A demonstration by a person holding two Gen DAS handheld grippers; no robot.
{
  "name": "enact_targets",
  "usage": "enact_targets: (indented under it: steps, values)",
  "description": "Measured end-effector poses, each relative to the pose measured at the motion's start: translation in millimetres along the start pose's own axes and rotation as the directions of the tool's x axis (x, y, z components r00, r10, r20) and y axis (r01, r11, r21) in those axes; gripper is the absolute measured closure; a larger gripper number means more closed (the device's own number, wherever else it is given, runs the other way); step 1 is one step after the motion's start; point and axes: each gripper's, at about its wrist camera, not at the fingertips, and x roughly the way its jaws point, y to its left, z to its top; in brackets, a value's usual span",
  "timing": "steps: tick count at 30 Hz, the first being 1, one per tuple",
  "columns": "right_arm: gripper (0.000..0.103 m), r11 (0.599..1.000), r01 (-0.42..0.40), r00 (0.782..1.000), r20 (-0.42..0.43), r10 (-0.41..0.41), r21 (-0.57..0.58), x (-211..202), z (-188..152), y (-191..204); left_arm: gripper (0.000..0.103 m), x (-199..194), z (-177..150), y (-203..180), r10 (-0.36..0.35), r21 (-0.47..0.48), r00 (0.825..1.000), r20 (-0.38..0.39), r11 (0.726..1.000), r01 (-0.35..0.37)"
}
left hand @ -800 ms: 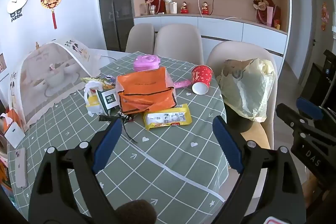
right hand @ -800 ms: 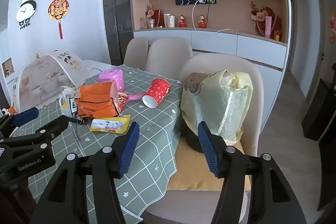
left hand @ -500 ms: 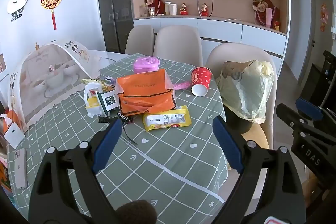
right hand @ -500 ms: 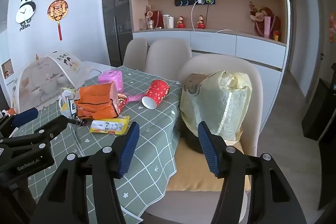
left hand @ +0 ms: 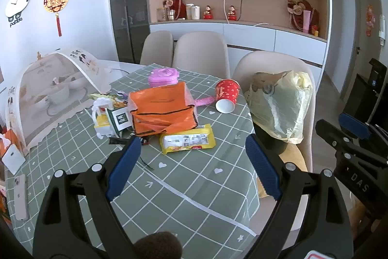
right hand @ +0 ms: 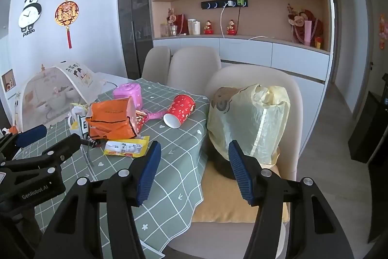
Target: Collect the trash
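Observation:
Trash lies in a heap on the green checked tablecloth (left hand: 194, 188): an orange bag (left hand: 162, 111), a yellow wrapper (left hand: 186, 141), a tipped red paper cup (left hand: 226, 95) and a white-and-yellow carton (left hand: 103, 118). A yellow trash bag (right hand: 249, 120) lines a dark bin on the chair seat beside the table. My left gripper (left hand: 192, 138) hovers open above the table, short of the wrapper, with nothing between its fingers. My right gripper (right hand: 194, 144) is open too, over the table's edge, facing the trash bag.
A mesh food cover (left hand: 55, 91) stands at the left over white dishes. A pink container (left hand: 163, 77) sits behind the orange bag, and a phone (left hand: 19, 196) lies near the left edge. Beige chairs (left hand: 201, 52) ring the table's far side.
Both views have drifted only slightly. Nothing on the table has moved, and both grippers have stayed open.

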Motion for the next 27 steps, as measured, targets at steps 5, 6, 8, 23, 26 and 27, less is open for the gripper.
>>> enact_targets:
  steps: [5, 6, 8, 23, 26, 27]
  values:
    - [0.048, 1.0, 0.019, 1.0, 0.008, -0.019, 0.017, -7.7, 3.4, -7.1, 0.019, -1.6, 3.7, -3.7, -0.019, -0.003, 1.0, 0.014, 1.0, 0.019]
    - [0.048, 0.999, 0.023, 1.0, 0.008, -0.024, 0.021, -8.7, 4.0, -8.3, 0.019, -0.4, 4.9, -4.4, -0.023, -0.002, 1.0, 0.014, 1.0, 0.023]
    - [0.048, 0.999, 0.032, 0.999, 0.007, -0.032, 0.029, -9.0, 3.4, -10.3, 0.019, 2.2, 3.0, -5.7, -0.032, 0.003, 0.999, 0.015, 0.999, 0.032]
    - [0.048, 0.997, 0.054, 0.999, -0.002, -0.053, 0.048, 2.6, -2.5, -6.4, 0.019, 13.9, 4.2, -1.4, -0.062, 0.041, 0.998, 0.005, 0.997, 0.062]
    - [0.048, 0.997, 0.056, 0.998, -0.002, -0.056, 0.045, 5.6, -2.1, -2.9, 0.019, 15.0, 4.5, 3.0, -0.059, 0.038, 0.998, 0.008, 0.998, 0.059]
    - [0.048, 0.997, 0.055, 0.998, -0.002, -0.055, 0.048, 6.0, -1.6, -3.2, 0.019, 15.6, 4.4, 3.8, -0.058, 0.038, 0.998, 0.008, 0.998, 0.058]
